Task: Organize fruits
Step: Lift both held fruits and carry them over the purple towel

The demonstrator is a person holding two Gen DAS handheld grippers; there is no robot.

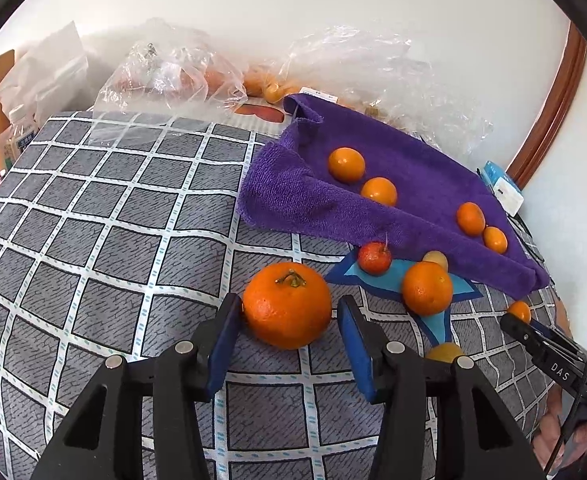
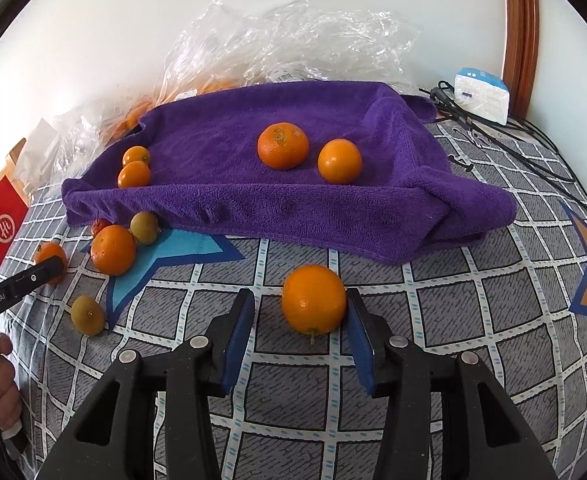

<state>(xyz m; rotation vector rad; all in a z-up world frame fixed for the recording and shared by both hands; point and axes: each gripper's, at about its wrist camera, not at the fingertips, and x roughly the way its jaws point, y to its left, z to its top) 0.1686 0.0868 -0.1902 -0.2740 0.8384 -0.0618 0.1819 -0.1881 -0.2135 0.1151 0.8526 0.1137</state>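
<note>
Two grippers are each lined up on a piece of fruit on the gray checked cloth (image 1: 93,208). The left gripper (image 1: 289,314) has its jaws apart around a big orange with a stem (image 1: 287,310). One blue pad looks to be just touching the orange's side, but the other pad stands off it, so the orange is not squeezed. The right gripper (image 2: 299,306) also has its jaws apart around a smaller orange (image 2: 314,299). That orange sits close against one pad, with a clear gap to the other pad. Both oranges rest on the cloth, just in front of the purple towel (image 2: 253,200). Four oranges already lie on the towel, two on each side, so the sorting looks partly done. More fruit waits near the blue star (image 2: 173,256): another orange, a small red fruit (image 1: 374,258) and little yellow-green ones. The step in hand looks like picking up these two oranges. Next, each gripper should close softly until both pads hold its orange, then lift it over the towel's raised edge and set it down with the others.
</note>
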